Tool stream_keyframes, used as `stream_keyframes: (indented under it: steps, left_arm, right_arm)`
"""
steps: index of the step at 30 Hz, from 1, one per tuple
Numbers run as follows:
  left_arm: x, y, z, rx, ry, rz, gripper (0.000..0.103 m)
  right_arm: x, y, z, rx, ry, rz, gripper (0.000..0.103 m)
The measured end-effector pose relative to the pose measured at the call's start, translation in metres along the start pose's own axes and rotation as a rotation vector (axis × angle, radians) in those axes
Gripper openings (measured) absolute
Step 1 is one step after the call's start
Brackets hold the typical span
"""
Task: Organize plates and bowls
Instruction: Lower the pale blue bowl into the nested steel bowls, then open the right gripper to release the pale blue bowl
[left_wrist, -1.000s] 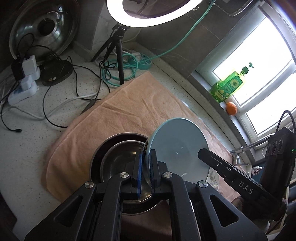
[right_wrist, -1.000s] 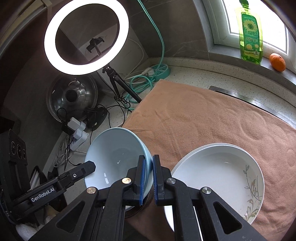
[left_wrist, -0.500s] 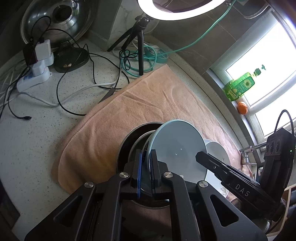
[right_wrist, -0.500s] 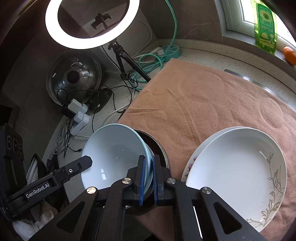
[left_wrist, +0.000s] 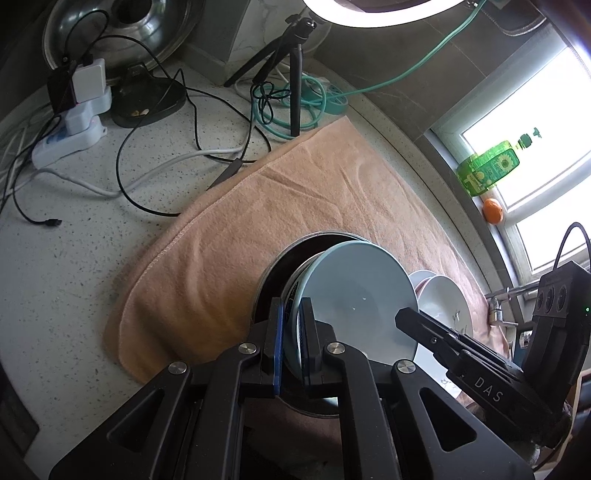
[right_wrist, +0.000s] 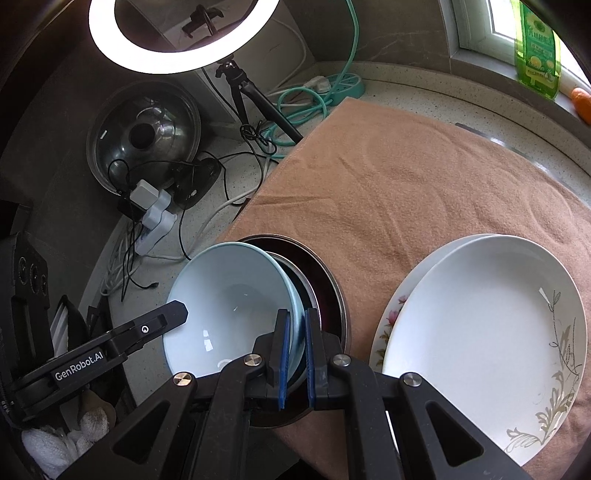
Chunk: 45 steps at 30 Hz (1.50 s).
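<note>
A light blue bowl (left_wrist: 354, 295) (right_wrist: 229, 302) is held by its rim on two opposite sides. My left gripper (left_wrist: 291, 347) is shut on one edge and my right gripper (right_wrist: 297, 354) is shut on the other. The bowl sits tilted, low in nested steel bowls (left_wrist: 280, 266) (right_wrist: 325, 288) on the tan towel (left_wrist: 295, 184) (right_wrist: 424, 177). Two stacked white plates (right_wrist: 480, 325) with leaf patterns lie on the towel right of the steel bowls, also seen in the left wrist view (left_wrist: 439, 299).
A ring light on a tripod (right_wrist: 243, 85), green hose (left_wrist: 306, 107), power strip and cables (left_wrist: 70, 136) and a steel lid (right_wrist: 144, 136) crowd the counter's far left. A green soap bottle (left_wrist: 487, 166) and an orange (left_wrist: 493, 211) stand on the windowsill.
Both grippers have carried the blue bowl down and over the nested steel bowls. The white plates have come further into the right wrist view.
</note>
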<state>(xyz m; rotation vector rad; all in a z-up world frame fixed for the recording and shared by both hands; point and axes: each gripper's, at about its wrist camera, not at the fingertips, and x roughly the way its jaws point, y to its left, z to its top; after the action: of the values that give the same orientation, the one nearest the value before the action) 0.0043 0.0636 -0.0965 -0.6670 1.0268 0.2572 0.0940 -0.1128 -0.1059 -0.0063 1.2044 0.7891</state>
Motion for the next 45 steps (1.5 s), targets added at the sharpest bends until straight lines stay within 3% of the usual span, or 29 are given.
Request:
stream_keyframes:
  steps: [15,21,33,39,45]
  left_arm:
    - [0.006,0.001,0.001,0.020,0.024,-0.010,0.006]
    - [0.003,0.005,0.001,0.009,0.025,-0.019,0.007]
    - [-0.016,0.004,0.008,0.024,-0.022,-0.037,0.009]
    - [-0.028,0.021,0.010,0.003,-0.042,-0.044,0.009]
    - [-0.020,0.040,0.005,-0.024,-0.013,-0.040,0.009]
  right_arm:
    - [0.003,-0.006,-0.002,0.028,0.009,0.003,0.009]
    - [0.000,-0.011,-0.001,0.054,0.009,0.017,0.016]
    - [-0.017,-0.022,0.003,0.106,-0.040,0.046,0.016]
    - [-0.028,-0.033,0.004,0.118,-0.057,0.034,0.016]
    - [-0.024,-0.037,0.003,0.120,-0.041,0.026,0.016]
